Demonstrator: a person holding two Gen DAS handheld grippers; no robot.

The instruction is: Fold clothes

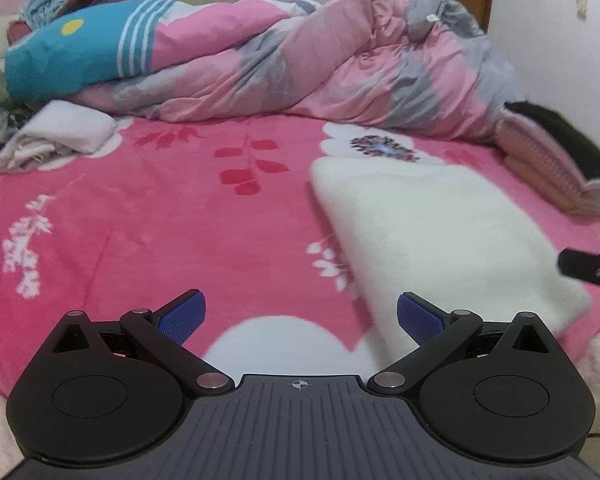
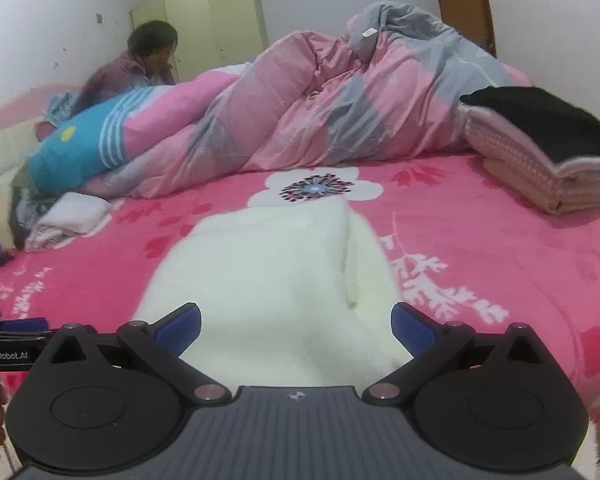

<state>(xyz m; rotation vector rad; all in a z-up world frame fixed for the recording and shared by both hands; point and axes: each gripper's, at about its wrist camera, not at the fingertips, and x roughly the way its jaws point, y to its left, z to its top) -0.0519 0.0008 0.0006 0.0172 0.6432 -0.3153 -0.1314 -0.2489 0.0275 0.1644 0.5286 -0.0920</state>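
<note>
— So, where does the cream fleece garment (image 2: pixel 268 284) lie?

— On the pink floral blanket (image 2: pixel 480 240), folded into a long slab. From the right wrist its long axis runs straight away from the camera, toward the crumpled pink-and-grey quilt (image 2: pixel 320 100); its near end lies between the fingers. From the left wrist it slants from upper left to lower right.

— And the tongs?

— The right gripper (image 2: pixel 296 326) is released, jaws wide above the fleece, pads off it. The left gripper (image 1: pixel 300 314) is also spread wide and empty, over the bare blanket just left of the garment.
</note>
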